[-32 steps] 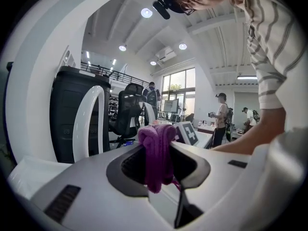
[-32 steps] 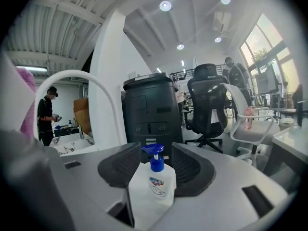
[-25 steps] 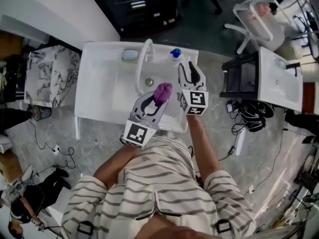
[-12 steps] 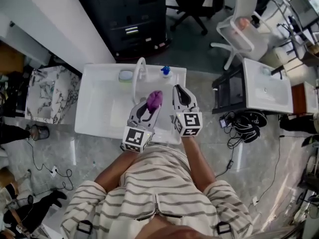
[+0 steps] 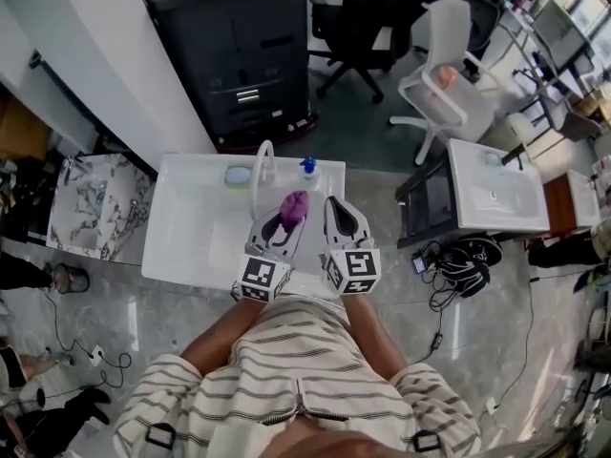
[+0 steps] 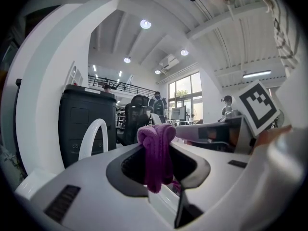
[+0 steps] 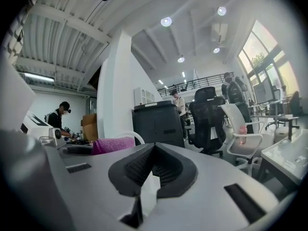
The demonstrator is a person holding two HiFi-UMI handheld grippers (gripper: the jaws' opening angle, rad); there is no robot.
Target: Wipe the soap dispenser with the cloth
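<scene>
At the sink [image 5: 191, 219], the left gripper [image 5: 286, 221] clamps the purple cloth [image 5: 294, 204]; the right gripper [image 5: 334, 205] has just closed on nothing.

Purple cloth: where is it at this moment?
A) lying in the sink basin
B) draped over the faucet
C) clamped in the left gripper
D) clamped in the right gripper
C: the left gripper view shows the purple cloth bunched between that gripper's own jaws, and in the head view it sticks out at the tip of the left gripper, above the sink.
</scene>
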